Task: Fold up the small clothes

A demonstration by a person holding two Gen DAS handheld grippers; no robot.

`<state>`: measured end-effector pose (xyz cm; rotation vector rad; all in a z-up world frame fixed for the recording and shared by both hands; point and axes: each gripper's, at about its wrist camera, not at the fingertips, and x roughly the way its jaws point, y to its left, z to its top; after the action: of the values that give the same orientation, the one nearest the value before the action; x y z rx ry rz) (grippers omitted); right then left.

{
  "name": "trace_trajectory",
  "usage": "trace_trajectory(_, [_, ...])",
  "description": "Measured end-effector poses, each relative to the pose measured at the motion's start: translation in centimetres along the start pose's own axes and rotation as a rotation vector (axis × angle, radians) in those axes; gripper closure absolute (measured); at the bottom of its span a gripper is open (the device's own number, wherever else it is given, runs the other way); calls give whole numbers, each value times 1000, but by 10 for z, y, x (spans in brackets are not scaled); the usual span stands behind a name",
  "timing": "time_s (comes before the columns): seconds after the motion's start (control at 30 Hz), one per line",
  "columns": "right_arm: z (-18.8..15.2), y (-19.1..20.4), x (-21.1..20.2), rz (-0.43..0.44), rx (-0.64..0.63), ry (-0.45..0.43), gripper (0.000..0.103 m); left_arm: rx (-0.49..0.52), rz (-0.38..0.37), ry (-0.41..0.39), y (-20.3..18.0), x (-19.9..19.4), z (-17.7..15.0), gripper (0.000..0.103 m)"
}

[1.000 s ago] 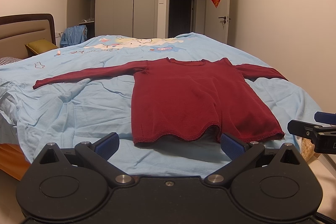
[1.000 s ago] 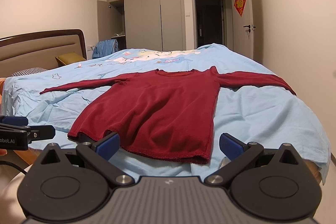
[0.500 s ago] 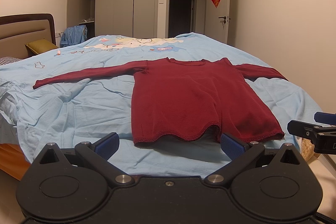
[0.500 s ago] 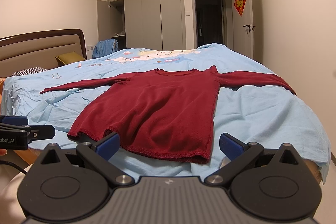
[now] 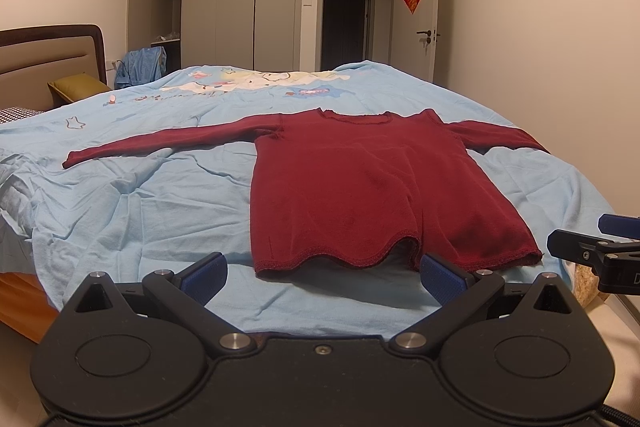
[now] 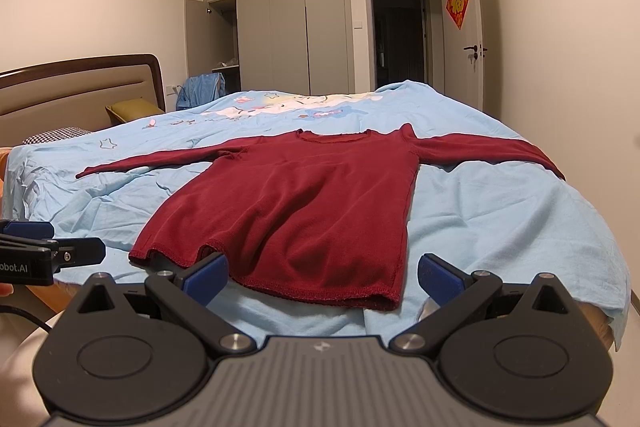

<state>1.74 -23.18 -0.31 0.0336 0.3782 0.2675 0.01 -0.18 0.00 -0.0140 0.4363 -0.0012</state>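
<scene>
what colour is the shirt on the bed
Dark red, plain all over. The shirt shows best in the left wrist view.

Both wrist cameras look low across the bed [image 5: 120,211] from its foot, toward the wardrobe [image 6: 288,23]. Each view shares the sweater [image 5: 360,187], the left view from farther left.

Warm, fairly dim indoor light falls from overhead, tinting the walls [image 5: 540,27] peach. The far doorway [image 6: 402,39] is dark. Both views are sharp, with black vignetted corners and fisheye bending at the edges. Soft shadow lies under the sweater [image 5: 360,187] hem.
</scene>
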Motion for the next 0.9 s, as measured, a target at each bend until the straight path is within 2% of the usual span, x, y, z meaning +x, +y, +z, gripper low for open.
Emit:
trace_trajectory(0.17, [1, -1, 4, 15, 7, 26, 0, 0, 30, 39, -3, 7, -5, 1])
trace_trajectory(0.37, [13, -12, 19, 107, 37, 91, 0, -12, 33, 88, 1, 24, 3, 1])
trace_trajectory(0.67, [52, -29, 55, 68, 18, 77, 0, -18, 15, 116, -2, 68, 41, 1])
trace_trajectory(0.9, [58, -58, 93, 21, 64, 82, 0, -8, 16, 126, -5, 115, 72, 1])
